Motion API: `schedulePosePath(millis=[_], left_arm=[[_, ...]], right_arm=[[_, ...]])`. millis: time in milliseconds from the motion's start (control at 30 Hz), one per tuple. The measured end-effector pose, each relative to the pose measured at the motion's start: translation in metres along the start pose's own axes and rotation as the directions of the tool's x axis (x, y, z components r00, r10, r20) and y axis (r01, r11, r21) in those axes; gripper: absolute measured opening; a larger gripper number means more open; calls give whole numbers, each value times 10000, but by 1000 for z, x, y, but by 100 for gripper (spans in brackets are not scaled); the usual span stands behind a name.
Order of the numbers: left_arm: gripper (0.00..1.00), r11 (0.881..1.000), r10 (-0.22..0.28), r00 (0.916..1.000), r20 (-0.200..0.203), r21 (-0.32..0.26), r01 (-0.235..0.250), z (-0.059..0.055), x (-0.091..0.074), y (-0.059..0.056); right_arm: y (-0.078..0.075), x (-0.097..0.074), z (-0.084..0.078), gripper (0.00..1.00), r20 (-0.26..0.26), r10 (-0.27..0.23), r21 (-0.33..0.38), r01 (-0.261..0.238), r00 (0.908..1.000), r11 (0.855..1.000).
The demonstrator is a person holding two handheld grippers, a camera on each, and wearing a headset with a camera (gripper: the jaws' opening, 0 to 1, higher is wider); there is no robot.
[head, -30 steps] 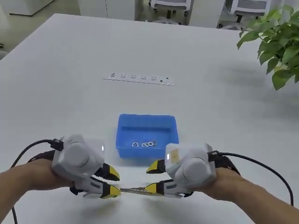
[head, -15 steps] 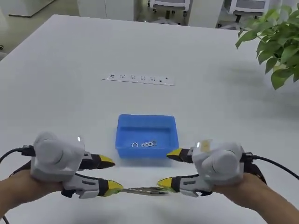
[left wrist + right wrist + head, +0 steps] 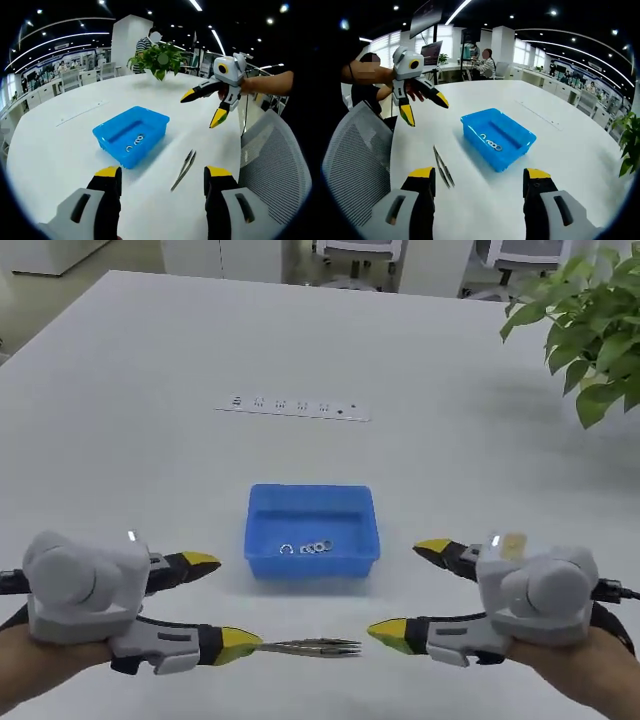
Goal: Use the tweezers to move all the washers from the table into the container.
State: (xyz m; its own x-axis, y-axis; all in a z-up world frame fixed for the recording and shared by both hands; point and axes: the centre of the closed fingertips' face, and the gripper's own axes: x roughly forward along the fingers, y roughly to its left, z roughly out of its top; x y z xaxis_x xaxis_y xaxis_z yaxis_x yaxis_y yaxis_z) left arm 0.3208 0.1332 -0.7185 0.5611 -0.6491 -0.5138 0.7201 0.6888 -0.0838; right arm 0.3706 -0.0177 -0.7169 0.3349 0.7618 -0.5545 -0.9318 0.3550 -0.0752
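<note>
Quick update: a sec ago both hand-held grippers were huddled together right over the tweezers (image 3: 310,646), near side of the blue container (image 3: 310,490). Now they've pulled apart. The left hand-held gripper (image 3: 232,601) is out at the near left and the right hand-held gripper (image 3: 395,588) at the near right, w/ the tweezers lying flat on the worktop (image 3: 150,360) between them.

Both have their jaws spread wide and aren't pinching anything. In the head view one end of the tweezers sits just beside the left one's lower jaw tip, but the gripper views show them lying free ahead of the jaws, so nobody's got hold of them.

The washers (image 3: 308,548) are in a little row on the container floor, toward its near wall. I can't spot any loose ones on the worktop around it, though they're tiny, so no promises. The container itself hasn't budged afaict, the camera just shifted a bit.

What that means imo: the tool's been set down and let go, and the washers are all in the box. Looks like the job's basically done and this is the backing-off bit, not a setup for another pick. The power strip (image 3: 295,407) further back and the plant (image 3: 590,330) at far right aren't involved.
</note>
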Motion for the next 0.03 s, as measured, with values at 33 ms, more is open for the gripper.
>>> schedulePosePath(millis=[33], left_arm=[[76,10000,36,10000,22,-26,-36,1,-1,0]], right_arm=[[-1,-2,0,77,14,-56,44,56,10000,10000]])
